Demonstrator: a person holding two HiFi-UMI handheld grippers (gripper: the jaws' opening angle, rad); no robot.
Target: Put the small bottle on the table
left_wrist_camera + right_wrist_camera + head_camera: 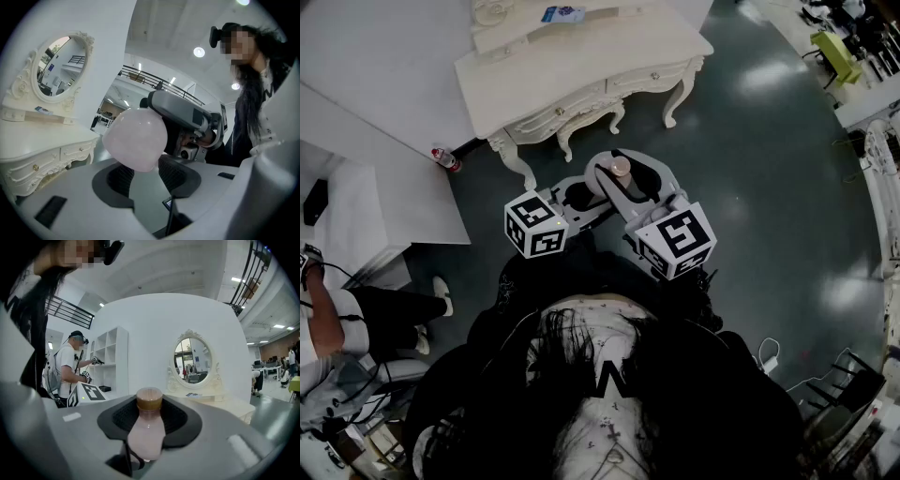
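The small bottle (pixel 146 434) is pale milky pink with a rounded body and a brown, wood-coloured cap. It stands upright in the air over the dark floor (pixel 750 187), on the near side of the white dressing table (pixel 581 70) and clear of its top. An oval mirror (pixel 192 357) rises at the table's far edge. Left of it a white shelf unit (pixel 110 362) stands, with a person (pixel 70 366) beside it. The right gripper (pixel 149 418) pinches the bottle's body between its pads. The left gripper (pixel 143 178) sits just left of it with its jaws spread wide; the bottle's body hangs just beyond them, and they grip nothing
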